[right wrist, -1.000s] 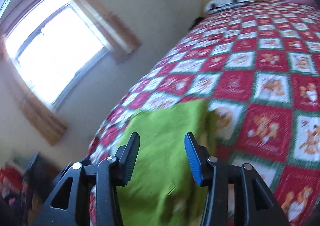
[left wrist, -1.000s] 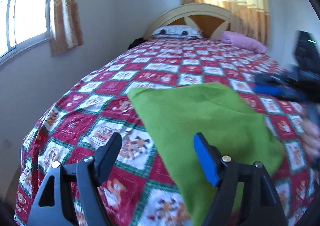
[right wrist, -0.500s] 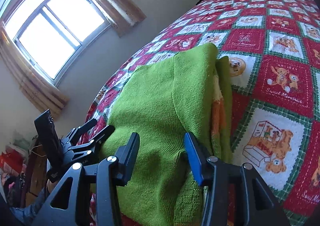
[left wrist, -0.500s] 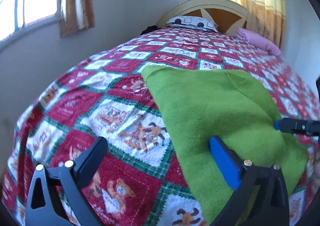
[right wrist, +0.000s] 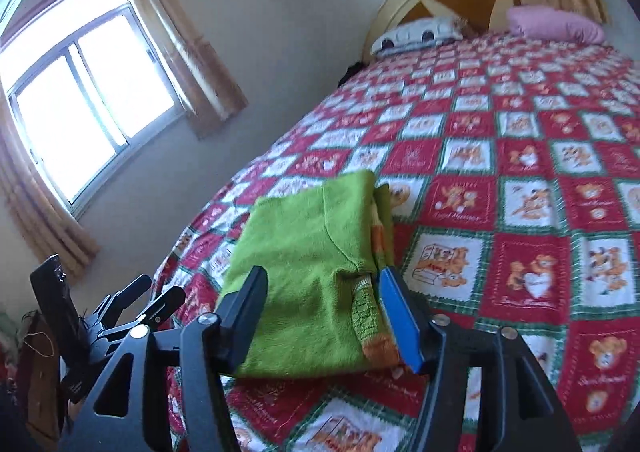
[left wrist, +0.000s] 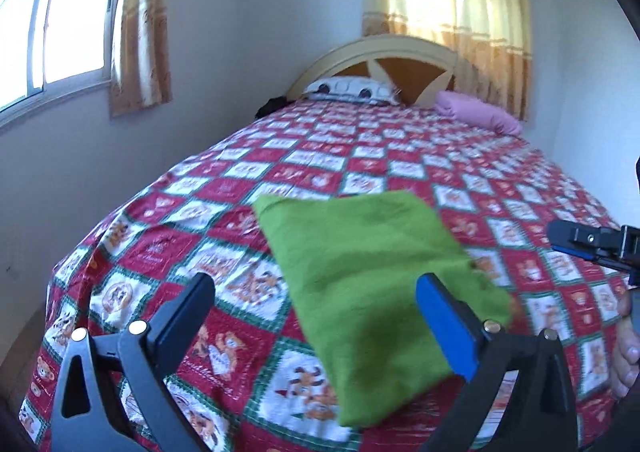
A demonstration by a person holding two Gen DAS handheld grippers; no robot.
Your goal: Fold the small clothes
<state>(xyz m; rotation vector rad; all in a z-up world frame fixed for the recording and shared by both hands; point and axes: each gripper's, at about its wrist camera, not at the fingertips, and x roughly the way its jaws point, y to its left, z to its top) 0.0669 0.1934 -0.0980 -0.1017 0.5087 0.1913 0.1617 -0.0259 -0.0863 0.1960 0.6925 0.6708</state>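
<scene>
Wrist views: left tongs (left wrist: pixel 314 318) wide apart, right tongs (right wrist: pixel 324 306) just widened, both off the green garment (right wrist: pixel 316 264).

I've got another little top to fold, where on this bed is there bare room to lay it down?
Most of the bedspread is bare: the wide stretch between the folded green garment and the pillows, white and pink, and the strip between the garment and the window-side edge. The near end is crowded by the garment, the left gripper and the right gripper.
</scene>
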